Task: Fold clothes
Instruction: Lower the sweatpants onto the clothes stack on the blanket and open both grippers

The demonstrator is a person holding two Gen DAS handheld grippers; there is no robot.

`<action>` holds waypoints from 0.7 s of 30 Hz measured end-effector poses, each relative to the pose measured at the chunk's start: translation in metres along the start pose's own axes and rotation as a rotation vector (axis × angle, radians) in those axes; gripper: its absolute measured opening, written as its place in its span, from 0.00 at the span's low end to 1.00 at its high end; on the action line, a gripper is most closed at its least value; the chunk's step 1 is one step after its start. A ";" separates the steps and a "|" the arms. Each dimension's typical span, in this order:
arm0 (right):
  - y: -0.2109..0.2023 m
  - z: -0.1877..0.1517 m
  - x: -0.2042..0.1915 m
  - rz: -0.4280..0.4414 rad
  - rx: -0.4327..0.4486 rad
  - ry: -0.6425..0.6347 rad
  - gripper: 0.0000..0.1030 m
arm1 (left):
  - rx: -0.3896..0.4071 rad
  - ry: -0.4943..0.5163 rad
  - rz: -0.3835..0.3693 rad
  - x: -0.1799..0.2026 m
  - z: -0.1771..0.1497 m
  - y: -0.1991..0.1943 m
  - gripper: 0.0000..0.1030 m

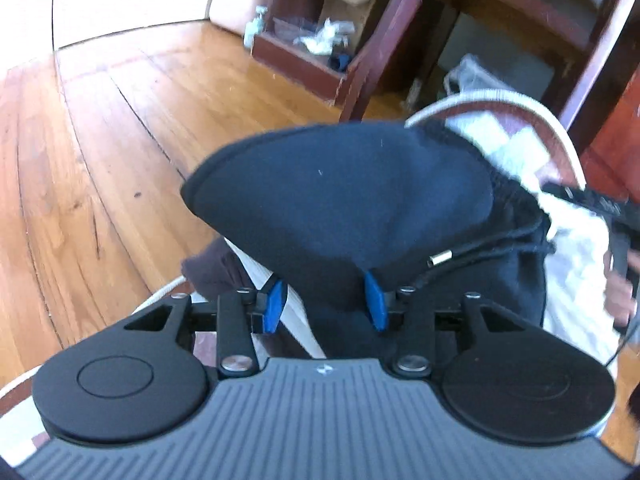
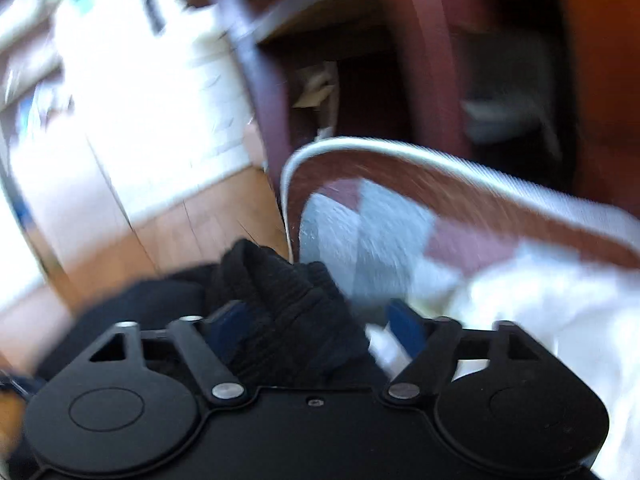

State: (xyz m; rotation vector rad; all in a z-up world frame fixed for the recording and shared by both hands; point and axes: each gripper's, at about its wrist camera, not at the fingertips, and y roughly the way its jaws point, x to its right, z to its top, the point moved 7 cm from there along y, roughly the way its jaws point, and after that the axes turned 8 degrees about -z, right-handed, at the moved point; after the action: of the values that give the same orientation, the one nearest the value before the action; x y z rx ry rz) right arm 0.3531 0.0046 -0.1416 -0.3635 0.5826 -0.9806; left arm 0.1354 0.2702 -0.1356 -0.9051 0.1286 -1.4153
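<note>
Your left gripper stands part open, blue pads clear of the dark navy garment that bulges up between them. Your right gripper gapes wide, the garment's ribbed edge loose between its fingers. The garment lies on a white-and-maroon patterned cloth with white piping (the right view is badly blurred). Beyond are a sunlit wooden floor and dark red-brown furniture.
</note>
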 end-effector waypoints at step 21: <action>0.086 -0.043 0.022 0.264 -0.148 0.660 0.58 | 0.064 -0.051 -0.022 -0.050 0.040 0.057 0.49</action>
State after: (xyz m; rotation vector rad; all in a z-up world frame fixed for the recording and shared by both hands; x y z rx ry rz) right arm 0.3939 0.0286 -0.2288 -0.0774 1.2734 -0.7933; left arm 0.1933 0.3267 -0.1641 -0.8914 0.0344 -1.4079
